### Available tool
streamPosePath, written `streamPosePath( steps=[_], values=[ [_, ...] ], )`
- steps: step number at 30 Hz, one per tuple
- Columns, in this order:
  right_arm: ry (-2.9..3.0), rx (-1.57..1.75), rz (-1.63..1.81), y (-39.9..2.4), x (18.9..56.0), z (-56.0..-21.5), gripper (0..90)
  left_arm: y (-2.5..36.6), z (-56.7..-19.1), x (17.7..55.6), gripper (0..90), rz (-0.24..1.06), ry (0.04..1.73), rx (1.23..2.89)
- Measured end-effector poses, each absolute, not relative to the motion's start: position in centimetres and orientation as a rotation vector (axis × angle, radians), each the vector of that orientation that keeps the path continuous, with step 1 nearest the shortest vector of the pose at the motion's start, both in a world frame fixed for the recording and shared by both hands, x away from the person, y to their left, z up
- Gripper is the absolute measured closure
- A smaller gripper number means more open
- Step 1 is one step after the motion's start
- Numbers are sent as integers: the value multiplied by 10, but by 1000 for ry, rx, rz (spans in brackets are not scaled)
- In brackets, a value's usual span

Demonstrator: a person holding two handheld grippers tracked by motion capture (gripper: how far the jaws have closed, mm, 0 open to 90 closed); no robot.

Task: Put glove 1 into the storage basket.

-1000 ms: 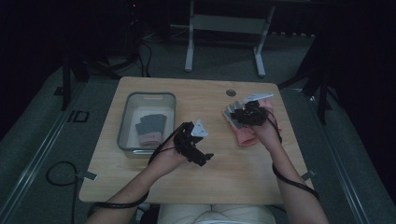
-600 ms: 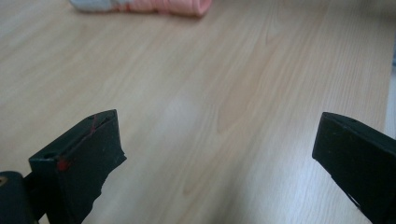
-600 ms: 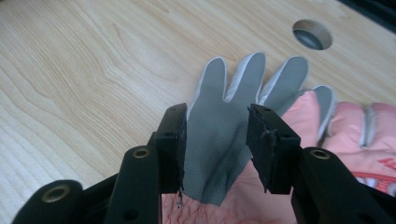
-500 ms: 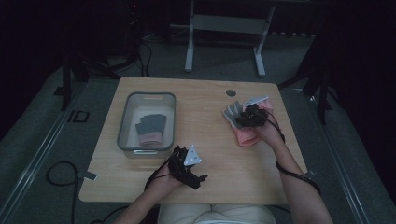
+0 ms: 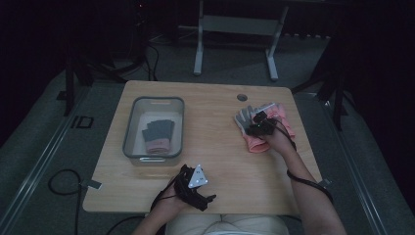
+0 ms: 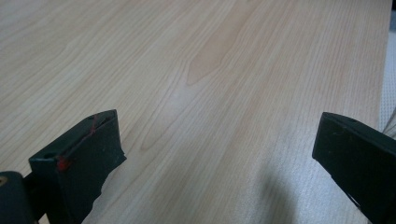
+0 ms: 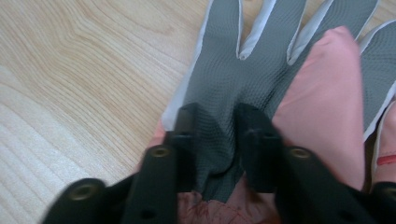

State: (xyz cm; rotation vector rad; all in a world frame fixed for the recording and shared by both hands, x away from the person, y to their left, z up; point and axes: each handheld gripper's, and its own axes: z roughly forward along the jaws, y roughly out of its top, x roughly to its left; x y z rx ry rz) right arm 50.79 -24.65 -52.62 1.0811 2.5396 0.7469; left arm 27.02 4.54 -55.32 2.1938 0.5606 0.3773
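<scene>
1. The grey-and-pink glove [image 7: 243, 70] lies near the right edge of the tabletop [image 5: 215, 147], toward its far right corner, its grey textured palm up and its fingers pointing to the far edge; pink fabric shows beside and beneath it.
2. Your right hand-held gripper [image 7: 215, 140] has just been closing its jaws, and they now pinch a fold of the glove's grey palm fabric, the pads pressing the bunched cloth from both sides.
3. In the high view that right hand-held gripper [image 5: 258, 125] sits on top of the glove [image 5: 254, 139], your forearm reaching in from the near right corner.
4. Your left hand-held gripper [image 5: 195, 188] rests low at the near edge of the tabletop, left of centre; its jaws stand wide apart with nothing between them, bare wood showing in the gap.
5. A clear bin [image 5: 134, 127] stands near the left edge, well apart from the glove you hold, with another grey-and-pink glove [image 5: 159, 134] lying flat inside.
6. A dark round hole [image 5: 242, 97] marks the tabletop just short of the far edge, near the held glove's fingertips.
</scene>
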Motion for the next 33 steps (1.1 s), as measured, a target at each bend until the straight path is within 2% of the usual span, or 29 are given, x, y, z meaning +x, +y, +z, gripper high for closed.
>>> streamPosePath(
  steps=[2, 4, 9, 15, 22, 27, 33],
  values=[
    [2536, 1097, 740, -245, 507, -527, 745, 45, -553, 269, 11, 385, 570, 2192],
    [2484, 1182, 812, -249, 505, -528, 823, 47, -553, 267, 11, 378, 575, 2202],
    [2406, 1321, 971, -256, 496, -526, 879, 53, -553, 265, 11, 378, 596, 2192],
    [2289, 1365, 1075, -253, 470, -493, 890, 61, -547, 266, 11, 397, 605, 2167],
    [2175, 1327, 1113, -230, 414, -453, 889, 64, -546, 266, 11, 428, 612, 2145],
    [2102, 1396, 1093, -214, 385, -457, 889, 61, -549, 265, 11, 440, 597, 2146],
    [2059, 1511, 1047, -203, 373, -483, 888, 56, -553, 264, 14, 422, 582, 2154]
  ],
)
